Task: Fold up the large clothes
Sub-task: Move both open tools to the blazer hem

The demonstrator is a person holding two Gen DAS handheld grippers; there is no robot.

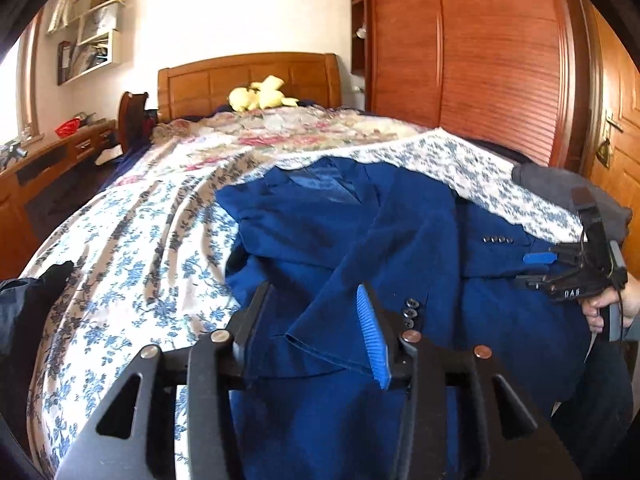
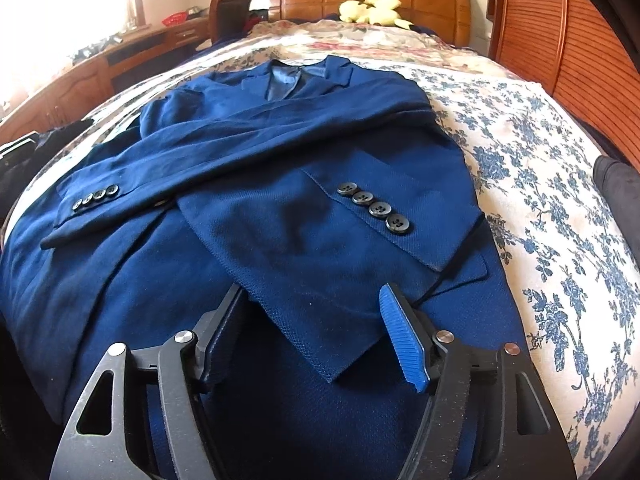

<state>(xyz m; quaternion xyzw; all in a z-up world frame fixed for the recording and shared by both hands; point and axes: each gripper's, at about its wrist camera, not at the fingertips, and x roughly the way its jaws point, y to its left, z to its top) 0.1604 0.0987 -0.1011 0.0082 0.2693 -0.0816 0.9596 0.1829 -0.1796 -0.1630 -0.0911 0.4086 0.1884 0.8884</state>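
A dark blue suit jacket lies front up on the floral bedspread, collar toward the headboard, both sleeves crossed over its chest. My left gripper is open just above one sleeve cuff, which has dark buttons. My right gripper is open above the other cuff with several black buttons. The right gripper also shows in the left wrist view at the jacket's right edge, held by a hand. Neither gripper holds cloth.
The bed has a blue floral cover and a wooden headboard with a yellow plush toy. A wooden wardrobe stands to the right, a desk to the left. Dark clothes lie at the bed's left edge.
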